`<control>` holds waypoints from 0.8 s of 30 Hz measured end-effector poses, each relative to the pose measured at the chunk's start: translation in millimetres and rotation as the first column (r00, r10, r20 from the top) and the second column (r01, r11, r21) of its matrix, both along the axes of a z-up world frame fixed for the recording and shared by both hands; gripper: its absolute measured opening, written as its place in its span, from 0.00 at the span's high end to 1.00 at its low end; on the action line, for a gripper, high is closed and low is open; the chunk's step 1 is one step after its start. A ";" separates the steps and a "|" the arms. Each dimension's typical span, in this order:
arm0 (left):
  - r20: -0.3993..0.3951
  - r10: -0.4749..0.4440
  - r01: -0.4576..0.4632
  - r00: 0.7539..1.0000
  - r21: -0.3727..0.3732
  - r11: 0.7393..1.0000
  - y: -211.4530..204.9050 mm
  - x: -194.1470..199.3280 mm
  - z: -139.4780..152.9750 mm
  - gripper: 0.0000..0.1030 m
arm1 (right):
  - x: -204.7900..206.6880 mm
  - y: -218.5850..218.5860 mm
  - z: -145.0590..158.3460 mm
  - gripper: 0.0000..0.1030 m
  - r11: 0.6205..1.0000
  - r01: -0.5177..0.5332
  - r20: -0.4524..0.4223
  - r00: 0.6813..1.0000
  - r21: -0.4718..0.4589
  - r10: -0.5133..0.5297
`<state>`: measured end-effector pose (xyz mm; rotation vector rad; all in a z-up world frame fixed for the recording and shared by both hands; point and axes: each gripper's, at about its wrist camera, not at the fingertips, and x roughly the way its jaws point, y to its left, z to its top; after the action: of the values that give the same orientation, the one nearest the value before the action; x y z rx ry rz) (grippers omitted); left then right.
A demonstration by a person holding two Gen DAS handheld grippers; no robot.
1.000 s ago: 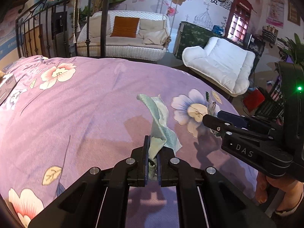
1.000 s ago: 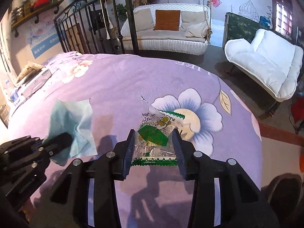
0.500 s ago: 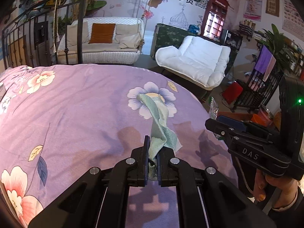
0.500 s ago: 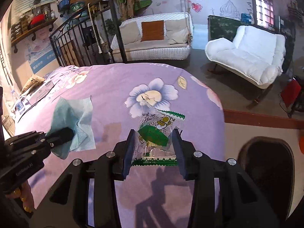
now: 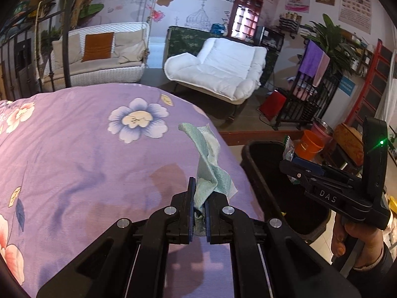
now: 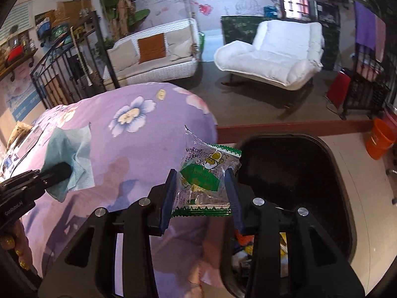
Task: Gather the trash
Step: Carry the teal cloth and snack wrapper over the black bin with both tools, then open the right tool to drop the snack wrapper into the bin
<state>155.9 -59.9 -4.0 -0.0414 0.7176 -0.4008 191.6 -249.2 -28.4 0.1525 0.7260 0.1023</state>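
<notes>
Purple floral bedspread (image 5: 74,164) covers the bed that fills the lower left of both views, and beyond it stand a white wicker sofa with an orange cushion (image 5: 99,52) and a white padded armchair (image 5: 223,72). Beside the bed's edge, on the floor, stands a black plastic trash bin (image 6: 310,173) with a wide open mouth; some coloured scraps lie at its bottom.

Above the bedspread near its edge, the left claw (image 5: 198,213) is clamped tight on a crumpled pale green paper tissue (image 5: 208,164), whose loose end stands up above the pads.

The right claw (image 6: 202,193) grips a clear plastic snack wrapper with green printing and a cartoon figure (image 6: 206,173), its pads pressing the wrapper's two sides. It sits over the near rim of the bin, where bedspread and bin meet. In the left wrist view a hand (image 5: 352,238) holds this claw's black handle
</notes>
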 end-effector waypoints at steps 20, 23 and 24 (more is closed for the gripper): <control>-0.013 -0.195 0.196 0.981 0.025 0.980 -77.5 -12.1 -11.3 0.93 | -25.3 -98.0 -58.0 0.60 0.966 0.257 -0.136 0.957 -0.019 -0.257; -0.022 -0.216 0.216 0.976 0.032 0.976 -86.1 -13.1 -14.4 0.93 | -23.0 -102.1 -67.0 0.60 0.962 0.274 -0.158 0.949 -0.016 -0.273; -0.026 -0.223 0.224 0.975 0.033 0.974 -89.3 -13.2 -15.0 0.93 | -22.6 -103.9 -70.4 0.59 0.960 0.281 -0.166 0.946 -0.018 -0.280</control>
<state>142.7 -149.2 -19.0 0.0697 0.7536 -0.6032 169.0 -353.1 -98.8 0.2710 0.8640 -0.1830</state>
